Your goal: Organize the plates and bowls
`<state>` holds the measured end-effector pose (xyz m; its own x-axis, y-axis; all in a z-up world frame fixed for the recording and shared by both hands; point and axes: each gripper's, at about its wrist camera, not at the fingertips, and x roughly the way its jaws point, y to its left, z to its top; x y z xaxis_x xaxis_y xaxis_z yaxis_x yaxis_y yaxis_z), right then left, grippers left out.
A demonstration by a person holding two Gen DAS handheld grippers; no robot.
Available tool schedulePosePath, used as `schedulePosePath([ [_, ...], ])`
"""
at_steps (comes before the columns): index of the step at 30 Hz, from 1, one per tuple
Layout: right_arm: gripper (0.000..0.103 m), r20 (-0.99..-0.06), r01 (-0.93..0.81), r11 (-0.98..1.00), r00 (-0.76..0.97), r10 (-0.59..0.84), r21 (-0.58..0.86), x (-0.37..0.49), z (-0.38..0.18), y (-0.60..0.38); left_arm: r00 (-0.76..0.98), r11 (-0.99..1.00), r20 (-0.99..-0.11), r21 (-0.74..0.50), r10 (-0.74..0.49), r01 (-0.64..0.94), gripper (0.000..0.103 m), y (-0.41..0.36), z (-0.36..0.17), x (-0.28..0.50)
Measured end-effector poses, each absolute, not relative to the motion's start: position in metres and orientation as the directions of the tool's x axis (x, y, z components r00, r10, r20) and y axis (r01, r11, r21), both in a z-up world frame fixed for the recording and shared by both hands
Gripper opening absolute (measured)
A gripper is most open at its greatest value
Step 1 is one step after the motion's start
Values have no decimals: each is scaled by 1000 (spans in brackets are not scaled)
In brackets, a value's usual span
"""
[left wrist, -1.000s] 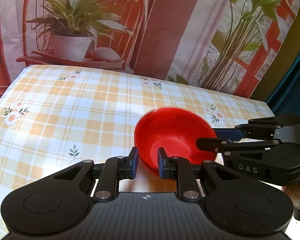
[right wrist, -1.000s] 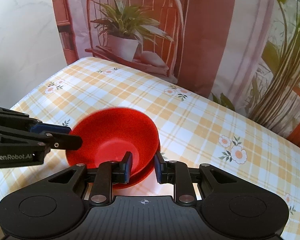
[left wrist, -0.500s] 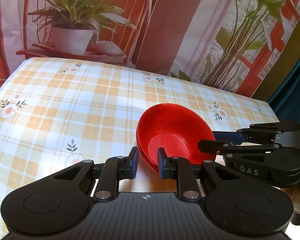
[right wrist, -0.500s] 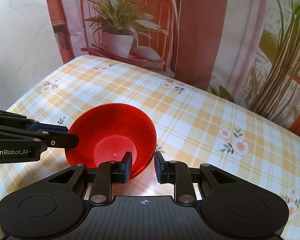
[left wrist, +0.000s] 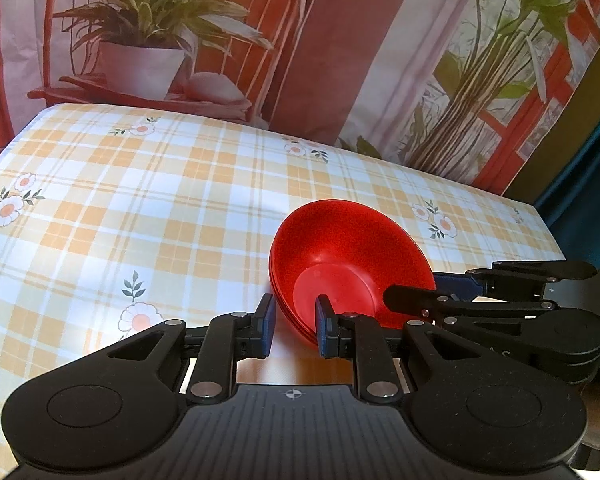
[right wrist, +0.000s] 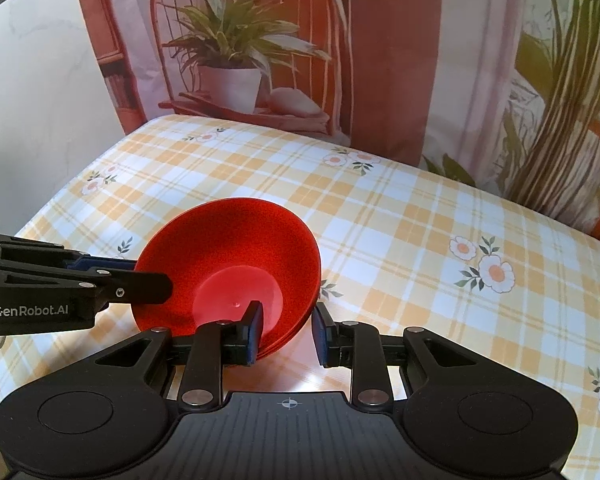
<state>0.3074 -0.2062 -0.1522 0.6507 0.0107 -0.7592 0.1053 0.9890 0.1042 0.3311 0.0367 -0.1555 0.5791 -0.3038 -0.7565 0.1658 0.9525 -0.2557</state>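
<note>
Red plastic bowls (left wrist: 352, 268), nested in a small stack, sit tilted on the checked, flower-printed counter (left wrist: 140, 200). Left tool (left wrist: 294, 326) pinches the stack's near rim, steadying it. Right tool (right wrist: 286, 330) straddles the opposite rim, jaws just easing apart, likely letting go now it's stacked.

left gripper (left wrist: 292, 324): black, blue pads | right gripper (right wrist: 286, 330): black, silver screws
</note>
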Motion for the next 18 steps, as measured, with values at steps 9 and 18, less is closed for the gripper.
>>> schedulePosePath([
  [9, 25, -757, 120, 985, 654, 15, 123, 307, -153, -207, 569, 940, -752, -310, -334, 143, 21, 41, -159, 335],
  [18, 24, -752, 133, 981, 659, 18, 141, 302, -149, -209, 580, 943, -745, -293, -329, 159, 21, 37, -151, 328],
])
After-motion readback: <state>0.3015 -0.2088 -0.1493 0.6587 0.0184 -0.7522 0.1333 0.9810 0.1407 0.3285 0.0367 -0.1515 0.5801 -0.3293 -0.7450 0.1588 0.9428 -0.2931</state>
